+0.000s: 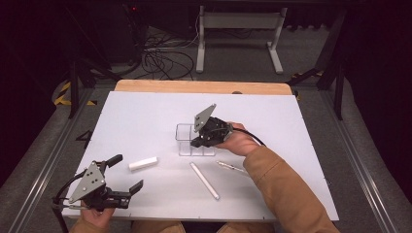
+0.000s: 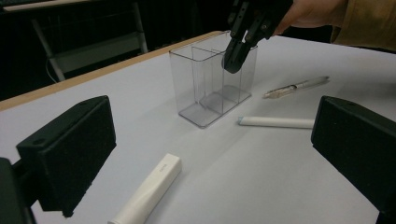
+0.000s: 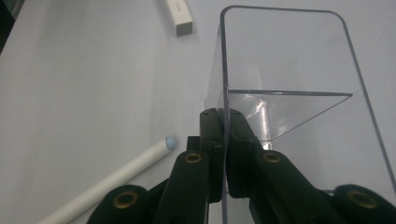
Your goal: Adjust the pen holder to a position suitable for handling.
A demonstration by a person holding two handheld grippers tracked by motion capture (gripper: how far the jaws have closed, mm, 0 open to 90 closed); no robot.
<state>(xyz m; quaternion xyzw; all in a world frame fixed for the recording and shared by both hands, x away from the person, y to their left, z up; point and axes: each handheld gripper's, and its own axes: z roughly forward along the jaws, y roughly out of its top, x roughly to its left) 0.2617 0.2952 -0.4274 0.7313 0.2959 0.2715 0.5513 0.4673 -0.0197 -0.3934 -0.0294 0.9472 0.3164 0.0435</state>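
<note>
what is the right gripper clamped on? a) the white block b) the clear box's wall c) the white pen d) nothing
b: in the right gripper view the right gripper has its jaws shut on the wall of the clear box, one jaw inside and one outside.

Right tongs (image 1: 198, 141) on the clear organiser's (image 1: 184, 141) rim, left tongs (image 1: 127, 174) wide apart near the white block (image 1: 143, 163)

light: bright, even on white table (image 1: 145, 111) | surroundings: dark | shadows: soft | blur: near jaws slightly soft in gripper views
</note>
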